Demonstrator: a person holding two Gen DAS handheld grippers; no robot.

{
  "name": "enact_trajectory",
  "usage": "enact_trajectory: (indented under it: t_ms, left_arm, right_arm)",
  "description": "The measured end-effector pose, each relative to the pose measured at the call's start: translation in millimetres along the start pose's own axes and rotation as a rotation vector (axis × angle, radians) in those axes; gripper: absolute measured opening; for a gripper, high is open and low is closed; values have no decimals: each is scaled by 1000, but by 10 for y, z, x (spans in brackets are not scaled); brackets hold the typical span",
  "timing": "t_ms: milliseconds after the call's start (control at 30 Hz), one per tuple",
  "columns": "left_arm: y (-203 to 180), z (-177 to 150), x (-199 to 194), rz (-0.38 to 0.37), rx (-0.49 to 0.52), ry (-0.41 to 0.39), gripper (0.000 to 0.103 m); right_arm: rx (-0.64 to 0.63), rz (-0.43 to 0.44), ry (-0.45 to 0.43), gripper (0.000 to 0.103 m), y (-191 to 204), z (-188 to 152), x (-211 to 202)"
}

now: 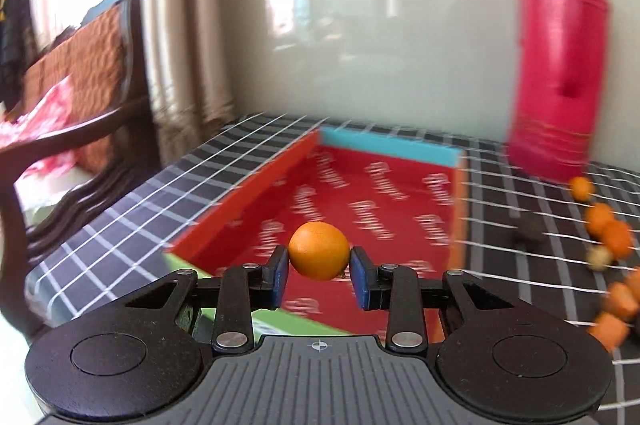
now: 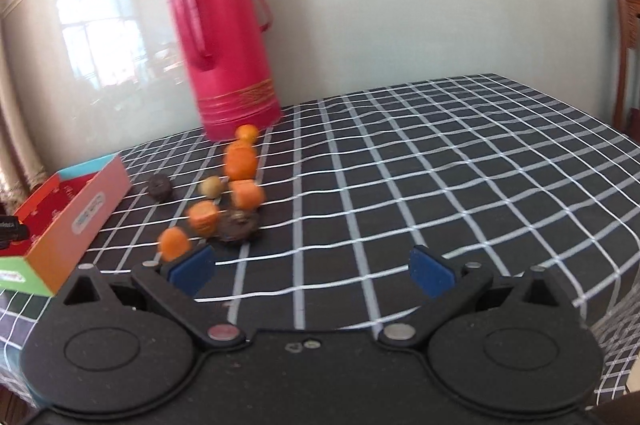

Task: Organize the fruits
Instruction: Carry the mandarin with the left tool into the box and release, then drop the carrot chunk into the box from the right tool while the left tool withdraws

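Left gripper (image 1: 319,257) clamped on a small round orange (image 1: 319,250), pads narrow on either flank, fruit poised above the near end of the red box (image 1: 256,185). Drop point: straight down and slightly ahead of the fingers, inside the box's red floor. No long axis to mind on a sphere. Right gripper (image 2: 312,271) spread wide, nothing between the pads. Loose fruits (image 2: 240,161) scattered just right of the box, ahead and left of those open fingers, with the pink thermos (image 2: 224,57) behind; right hand probably nearer for those.
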State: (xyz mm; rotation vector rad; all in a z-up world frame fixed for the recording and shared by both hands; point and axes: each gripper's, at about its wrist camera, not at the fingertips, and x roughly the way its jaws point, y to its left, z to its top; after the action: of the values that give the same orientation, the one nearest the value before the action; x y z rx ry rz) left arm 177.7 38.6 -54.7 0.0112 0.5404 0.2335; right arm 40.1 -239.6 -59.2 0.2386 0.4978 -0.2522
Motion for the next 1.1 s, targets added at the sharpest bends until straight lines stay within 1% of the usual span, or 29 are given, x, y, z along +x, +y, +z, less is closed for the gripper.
enact_trajectory:
  t_ms: [67, 133, 200, 267, 300, 367, 400, 433, 467, 500, 567, 600, 733, 767, 800, 833, 933, 967, 1033, 1067, 1100]
  left_arm:
    - [67, 23, 100, 20, -23, 29, 34]
    - [142, 38, 122, 27, -50, 27, 34]
    - [152, 32, 103, 26, -57, 27, 34]
    - [165, 26, 82, 13, -82, 25, 36]
    - [189, 25, 68, -3, -99, 22, 38]
    - [222, 15, 20, -15, -119, 10, 50]
    - [244, 17, 2, -15, -126, 0, 53]
    - [267, 19, -23, -10, -133, -15, 60]
    - [296, 20, -54, -3, -138, -30, 66]
    - [328, 25, -89, 6, -146, -44, 70]
    - [406, 24, -153, 28, -167, -75, 87]
    - [454, 22, -190, 47, -177, -95, 89]
    - [619, -6, -312, 94, -197, -146, 92]
    - [651, -15, -318, 99, -201, -148, 93]
    - [684, -22, -313, 105, -205, -146, 93]
    - [713, -21, -292, 110, -207, -141, 93]
    - [801, -39, -216, 120, -222, -112, 94]
    - [839, -44, -200, 122, -232, -102, 94]
    - [900, -56, -178, 129, -252, -91, 94]
    - [927, -63, -174, 137, -261, -89, 94]
    - [961, -72, -167, 143, -272, -85, 94]
  right_arm:
    - [-40, 25, 6, 98, 122, 16, 35]
    - [-87, 42, -2, 98, 254, 46, 75]
    - [-134, 59, -12, 98, 387, 83, 132]
    - [-167, 82, -14, 98, 516, 123, 205]
    - [-176, 101, -13, 97, 568, 137, 241]
    - [-187, 143, -11, 96, 654, 147, 315]
    - [-194, 160, -5, 92, 695, 149, 353]
    - [-202, 174, 5, 89, 732, 154, 394]
    - [-210, 185, 15, 78, 765, 154, 439]
    - [-216, 189, 29, 64, 788, 149, 497]
    - [-214, 195, 68, 52, 833, 134, 602]
    - [-205, 195, 82, 46, 842, 120, 648]
    - [-191, 191, 105, 42, 868, 58, 751]
    - [-187, 190, 112, 37, 878, 48, 778]
    - [-184, 191, 121, 33, 881, 41, 813]
    - [-185, 184, 129, 33, 891, 33, 847]
    - [-188, 173, 111, 28, 912, 23, 855]
    - [-181, 178, 108, 26, 910, 22, 852]
    - [-166, 185, 101, 24, 914, 20, 845]
    - [-169, 194, 89, 20, 933, 23, 831]
    - [-174, 201, 76, 20, 966, 30, 809]
